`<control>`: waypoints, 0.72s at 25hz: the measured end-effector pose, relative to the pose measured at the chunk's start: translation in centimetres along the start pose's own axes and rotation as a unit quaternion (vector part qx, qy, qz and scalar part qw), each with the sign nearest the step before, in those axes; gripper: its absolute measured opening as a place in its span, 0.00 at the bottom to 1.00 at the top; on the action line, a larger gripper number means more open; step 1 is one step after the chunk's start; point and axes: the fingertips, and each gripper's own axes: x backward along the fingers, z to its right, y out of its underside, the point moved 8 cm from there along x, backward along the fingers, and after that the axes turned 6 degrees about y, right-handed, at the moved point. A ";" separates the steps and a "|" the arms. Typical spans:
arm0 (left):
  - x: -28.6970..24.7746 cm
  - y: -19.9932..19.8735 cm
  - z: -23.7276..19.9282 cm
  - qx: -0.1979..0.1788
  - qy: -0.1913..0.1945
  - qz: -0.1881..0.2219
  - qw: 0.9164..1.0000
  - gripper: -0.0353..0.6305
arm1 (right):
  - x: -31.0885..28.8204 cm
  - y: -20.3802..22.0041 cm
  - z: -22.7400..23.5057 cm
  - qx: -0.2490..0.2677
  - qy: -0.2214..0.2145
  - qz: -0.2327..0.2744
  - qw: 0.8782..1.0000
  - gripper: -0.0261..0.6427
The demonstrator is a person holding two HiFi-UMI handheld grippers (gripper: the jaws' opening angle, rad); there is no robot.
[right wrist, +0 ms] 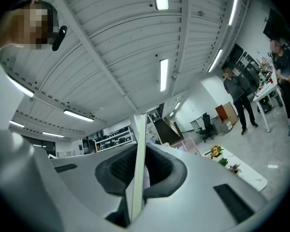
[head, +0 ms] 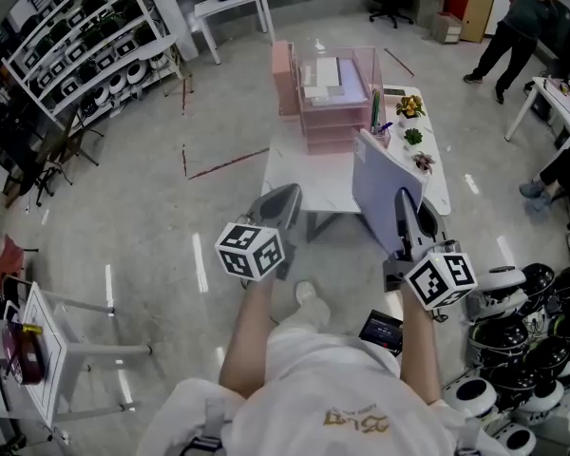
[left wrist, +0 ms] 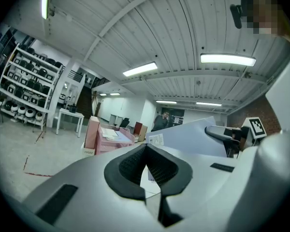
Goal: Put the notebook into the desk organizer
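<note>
My right gripper (head: pixel 405 209) is shut on a pale lavender notebook (head: pixel 380 190), held upright above the near right part of the white table (head: pixel 302 180). In the right gripper view the notebook (right wrist: pixel 137 164) shows edge-on between the pads of my right gripper (right wrist: pixel 135 180). The pink desk organizer (head: pixel 331 101) stands at the table's far end, well beyond the notebook. My left gripper (head: pixel 283 199) hovers over the table's near left edge, shut, with nothing in it. The left gripper view shows my left gripper (left wrist: pixel 152 180), the organizer (left wrist: pixel 108 139) and the notebook (left wrist: pixel 193 138).
Small potted plants (head: pixel 413 136) and a pen cup (head: pixel 378 126) stand along the table's right side. A person (head: pixel 513 31) stands at the back right. Helmets (head: pixel 532 340) lie on the floor at the right. A rack of shelves (head: pixel 85 36) stands at the back left.
</note>
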 end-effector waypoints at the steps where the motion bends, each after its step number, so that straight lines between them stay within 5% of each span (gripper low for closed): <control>1: -0.3 -0.2 -0.4 -0.001 -0.001 0.001 1.000 0.08 | -0.6 -0.3 0.1 -0.001 -0.003 0.006 1.000 0.10; 18: -14.1 -6.1 -15.4 0.004 0.009 0.018 1.000 0.08 | -21.3 -3.2 3.1 -0.001 -0.030 0.055 0.998 0.10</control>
